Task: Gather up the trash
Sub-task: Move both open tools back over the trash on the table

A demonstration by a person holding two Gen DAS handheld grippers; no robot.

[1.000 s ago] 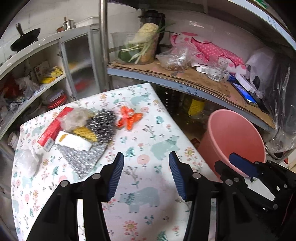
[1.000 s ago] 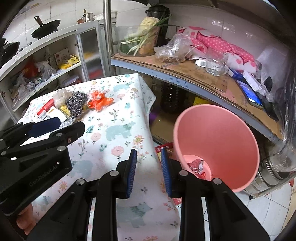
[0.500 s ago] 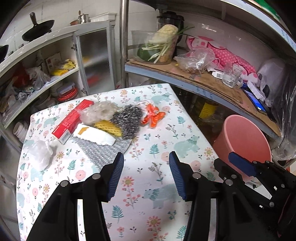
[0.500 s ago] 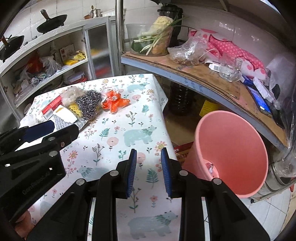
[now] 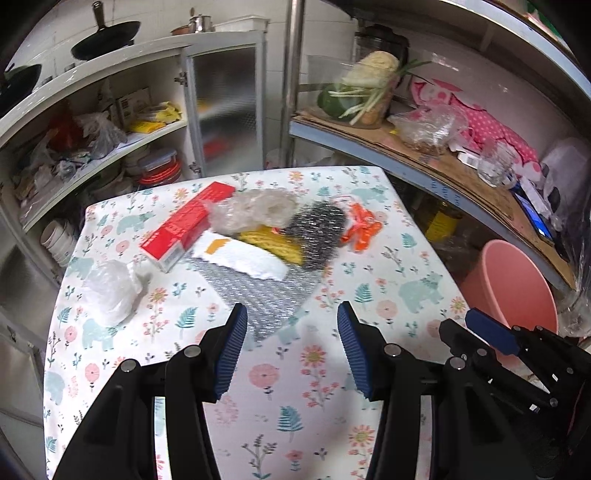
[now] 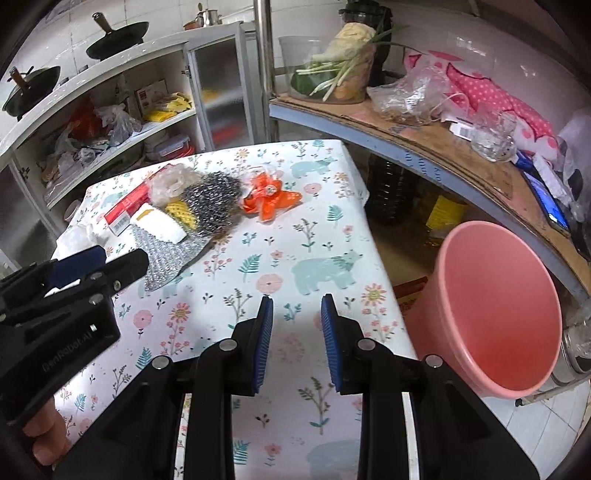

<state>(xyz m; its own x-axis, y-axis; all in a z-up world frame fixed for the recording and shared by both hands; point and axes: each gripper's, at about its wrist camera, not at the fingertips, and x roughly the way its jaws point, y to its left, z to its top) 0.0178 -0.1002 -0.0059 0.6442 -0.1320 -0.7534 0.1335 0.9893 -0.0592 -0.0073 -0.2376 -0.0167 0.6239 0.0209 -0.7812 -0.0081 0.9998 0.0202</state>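
Trash (image 5: 258,236) litters the floral tablecloth (image 5: 314,369) beside shelves; both grippers gape empty

Black wok (image 5: 105,33) atop cupboard; glass mug (image 6: 493,138), vegetables (image 6: 340,70) on shelf.

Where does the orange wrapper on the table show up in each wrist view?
Left wrist: orange wrapper lies right of centre, upper half, just right of the steel scourer.
Right wrist: orange wrapper lies left of centre, upper half, again right of the steel scourer.
Shared landmark: the pink bucket off the table's right edge.
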